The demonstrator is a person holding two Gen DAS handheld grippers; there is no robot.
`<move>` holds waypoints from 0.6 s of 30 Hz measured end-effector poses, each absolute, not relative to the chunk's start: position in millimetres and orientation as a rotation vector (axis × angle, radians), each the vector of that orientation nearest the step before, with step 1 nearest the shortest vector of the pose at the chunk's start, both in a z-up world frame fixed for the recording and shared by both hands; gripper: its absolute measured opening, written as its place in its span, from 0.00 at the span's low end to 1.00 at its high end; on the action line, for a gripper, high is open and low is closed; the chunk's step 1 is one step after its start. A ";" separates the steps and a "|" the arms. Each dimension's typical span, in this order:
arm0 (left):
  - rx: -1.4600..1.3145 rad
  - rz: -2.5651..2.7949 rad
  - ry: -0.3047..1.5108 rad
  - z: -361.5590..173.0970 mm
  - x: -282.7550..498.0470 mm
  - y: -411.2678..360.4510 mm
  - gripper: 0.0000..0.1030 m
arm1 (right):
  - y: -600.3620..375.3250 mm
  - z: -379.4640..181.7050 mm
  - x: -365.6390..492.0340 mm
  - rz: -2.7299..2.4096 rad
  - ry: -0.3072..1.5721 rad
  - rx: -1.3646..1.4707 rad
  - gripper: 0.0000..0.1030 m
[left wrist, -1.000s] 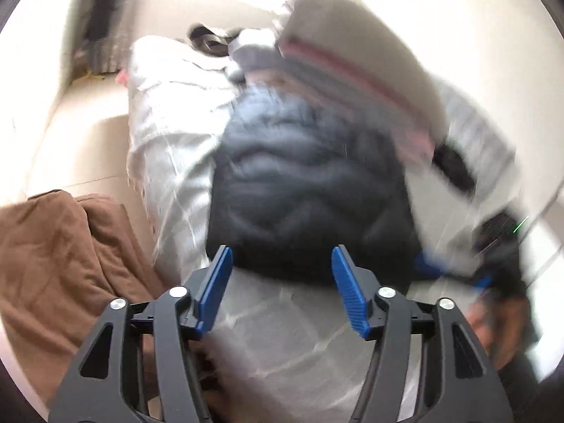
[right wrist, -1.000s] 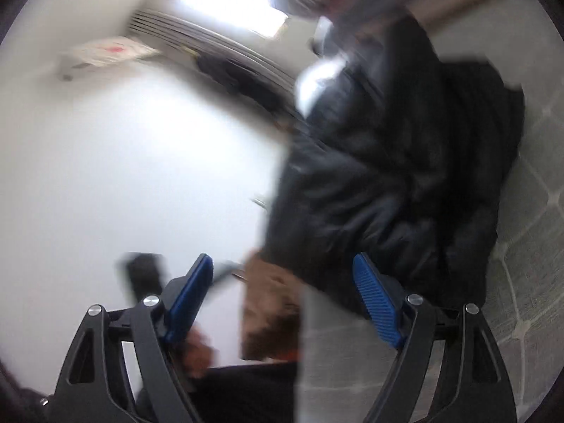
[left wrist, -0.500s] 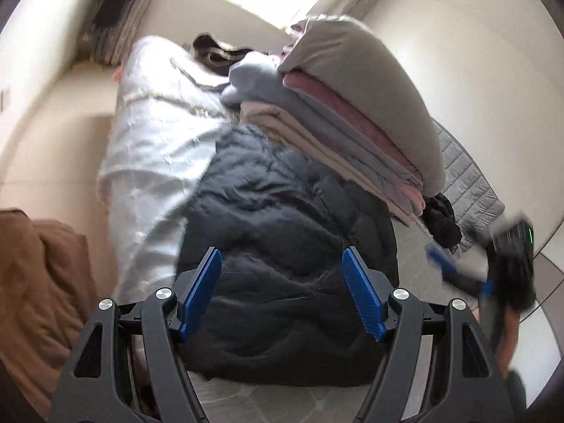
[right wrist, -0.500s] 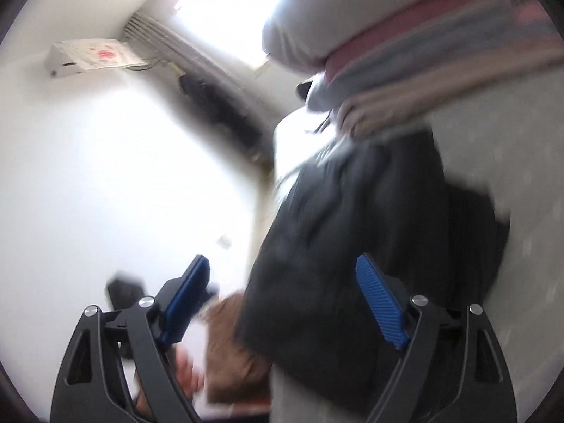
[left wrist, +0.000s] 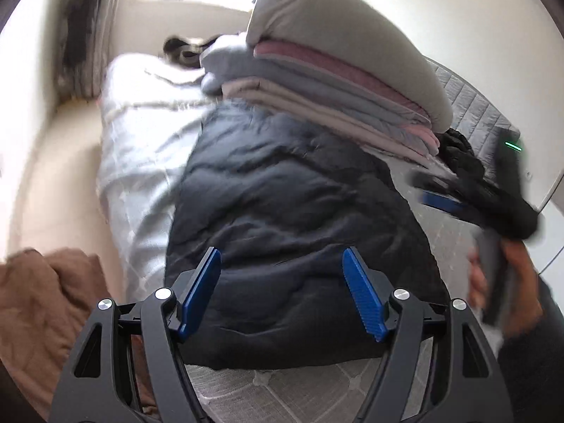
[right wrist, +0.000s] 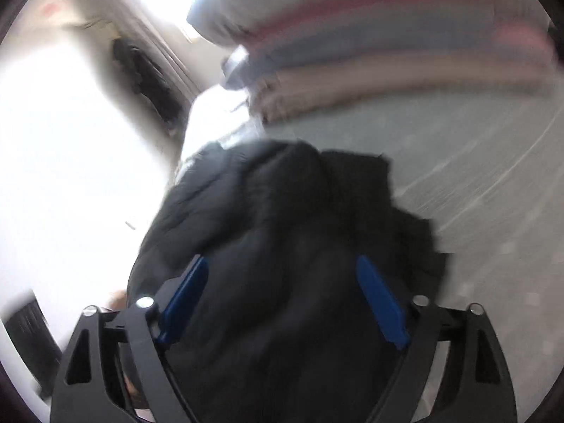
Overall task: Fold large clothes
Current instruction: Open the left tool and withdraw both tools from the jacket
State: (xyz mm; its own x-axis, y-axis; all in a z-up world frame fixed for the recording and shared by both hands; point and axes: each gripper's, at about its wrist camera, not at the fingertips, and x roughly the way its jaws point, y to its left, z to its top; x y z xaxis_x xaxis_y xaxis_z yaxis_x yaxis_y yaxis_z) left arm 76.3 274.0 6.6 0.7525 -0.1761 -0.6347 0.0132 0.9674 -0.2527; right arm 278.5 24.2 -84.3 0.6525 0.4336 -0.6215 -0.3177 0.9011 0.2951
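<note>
The left gripper (left wrist: pixel 282 292) hangs over the near hem of the dark navy quilted puffer jacket (left wrist: pixel 282 211), its blue-padded fingers (left wrist: pixel 363 299) spread wide and holding nothing. The jacket lies lengthwise on the grey quilted mattress (left wrist: pixel 282 387), its far end reaching the stack of folded grey, pink and beige blankets (left wrist: pixel 338 77). The crumpled brown fabric (left wrist: pixel 38 310) sits at the near left, off the bed edge.

In the right wrist view, which is motion-blurred, the right gripper (right wrist: pixel 282 303) also stands released, jaws apart above the jacket's black bulk (right wrist: pixel 282 229); from the left wrist view it shows at the jacket's right side, near a dark loose part that looks like a sleeve (left wrist: pixel 486 190).

The step in hand seems to be taking hold for a fold. To do it well, each gripper probably needs to bite a full thickness of the puffy shell at matching points, since slippery padded cloth may slide out of a shallow pinch. The white patterned bedspread (left wrist: pixel 141 134) lies further left.
</note>
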 end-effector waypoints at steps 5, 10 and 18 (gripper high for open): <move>-0.221 -0.007 0.666 27.6 51.3 254.3 0.81 | 35.1 -88.1 168.9 0.276 0.611 0.049 0.95; -0.198 -0.007 0.779 15.4 37.1 236.5 0.81 | 69.0 -98.6 158.1 0.167 0.846 0.016 0.95; -0.163 0.031 0.811 9.2 16.3 247.2 0.81 | 88.5 -71.7 141.1 0.068 0.810 -0.044 0.94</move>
State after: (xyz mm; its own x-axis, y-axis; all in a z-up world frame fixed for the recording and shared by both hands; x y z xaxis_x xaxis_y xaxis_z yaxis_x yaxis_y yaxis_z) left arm 16.3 247.2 9.2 0.6890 -0.0350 -0.7239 -0.0896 0.9871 -0.1330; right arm 141.1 88.5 -71.7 0.6878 0.0439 -0.7245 -0.0776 0.9969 -0.0133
